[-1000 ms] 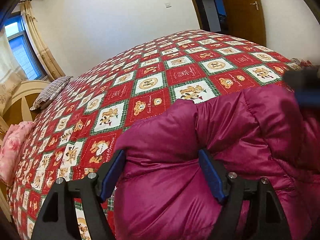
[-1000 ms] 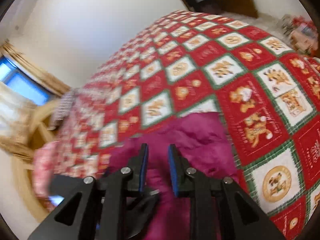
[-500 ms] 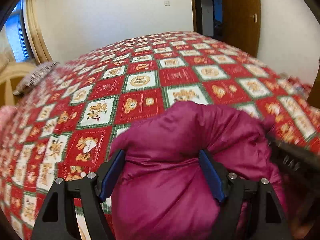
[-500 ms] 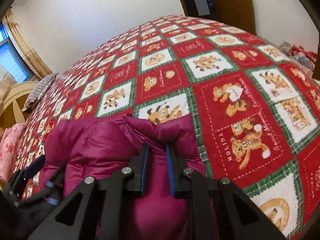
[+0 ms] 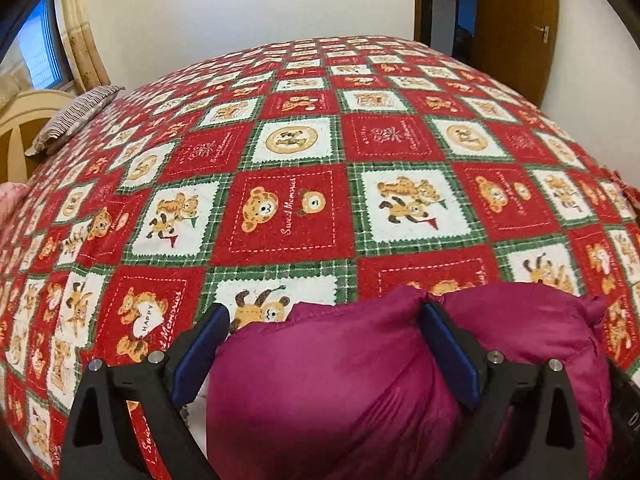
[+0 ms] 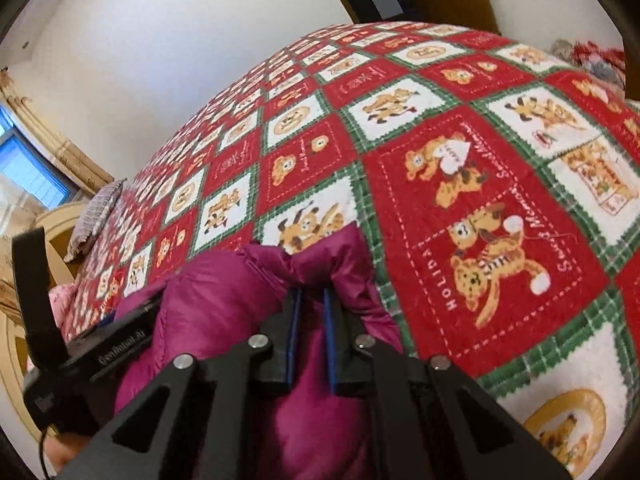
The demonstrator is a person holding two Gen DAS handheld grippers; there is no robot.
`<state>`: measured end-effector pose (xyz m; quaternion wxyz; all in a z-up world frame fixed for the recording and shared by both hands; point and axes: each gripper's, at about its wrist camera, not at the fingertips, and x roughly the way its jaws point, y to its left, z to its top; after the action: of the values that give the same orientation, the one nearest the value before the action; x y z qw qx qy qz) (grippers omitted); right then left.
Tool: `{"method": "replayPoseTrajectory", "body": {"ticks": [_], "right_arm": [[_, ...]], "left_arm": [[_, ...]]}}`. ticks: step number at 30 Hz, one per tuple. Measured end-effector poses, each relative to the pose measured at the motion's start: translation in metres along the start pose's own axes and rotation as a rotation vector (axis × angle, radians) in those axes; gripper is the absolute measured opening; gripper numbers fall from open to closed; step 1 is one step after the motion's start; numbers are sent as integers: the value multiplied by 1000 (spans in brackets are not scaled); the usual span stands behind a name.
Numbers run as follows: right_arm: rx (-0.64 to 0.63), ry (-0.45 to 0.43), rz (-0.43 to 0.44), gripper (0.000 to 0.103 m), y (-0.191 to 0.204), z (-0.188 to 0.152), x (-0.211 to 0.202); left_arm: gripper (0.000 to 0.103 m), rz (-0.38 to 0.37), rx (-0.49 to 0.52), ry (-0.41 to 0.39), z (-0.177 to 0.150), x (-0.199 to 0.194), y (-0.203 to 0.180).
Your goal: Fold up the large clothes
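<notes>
A puffy magenta down jacket (image 5: 340, 380) lies bunched at the near edge of the bed. My left gripper (image 5: 324, 356) is open, its blue pads wide apart on either side of a thick roll of the jacket. My right gripper (image 6: 310, 332) is shut on a fold of the jacket (image 6: 224, 292), the blue pads close together with the fabric pinched between them. The left gripper's black body (image 6: 92, 356) shows at the left of the right wrist view, against the jacket.
The bed is covered by a red, white and green teddy-bear quilt (image 5: 288, 208). A striped pillow (image 5: 72, 116) and a cream headboard (image 5: 28, 120) are at the far left. A brown wooden door (image 5: 516, 24) stands behind the bed on the right.
Both grippers have lowered with the jacket toward the quilt. The jacket now sits lower in both views and more quilt shows beyond it. The right gripper has stayed shut.
</notes>
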<state>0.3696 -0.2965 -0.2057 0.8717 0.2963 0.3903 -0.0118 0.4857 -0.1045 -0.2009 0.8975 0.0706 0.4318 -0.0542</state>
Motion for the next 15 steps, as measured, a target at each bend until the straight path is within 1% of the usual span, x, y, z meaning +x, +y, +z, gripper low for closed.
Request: {"method": "replayPoseTrajectory", "body": {"ticks": [3,5,6,7,8,10,11,12,15], "right_arm": [[49,-6,56,8,-10,-2,-4],[60,-5,64,8,-11,-5,-12],[50,-3,53,8,-11,-6,-17],[17,-4,23,9,-7,-8,-24],[-21,-14,-15,13,-3,-10,-31],[-101,-51,-92,17,5,-18,-43],[-132,-66,-130,22,6,-23,-45],[-138,-72,-165,23,6,-28,-43],[-122,-73,-174,23,2,-29,-36]], "left_arm": [[97,11,12,-12,-3,-3,0],[97,16,23,-21,-5,-6,-1],[97,21,28,-24,-5,-6,-1],[97,26,33,-26,-5,-6,-2],[97,26,33,-25,-5,-6,-2],[97,21,30,-24,-4,-5,-1],[97,18,28,-24,-4,-5,-1],[97,15,28,-25,-4,-5,-1],[97,13,25,-22,-2,-6,-1]]}}
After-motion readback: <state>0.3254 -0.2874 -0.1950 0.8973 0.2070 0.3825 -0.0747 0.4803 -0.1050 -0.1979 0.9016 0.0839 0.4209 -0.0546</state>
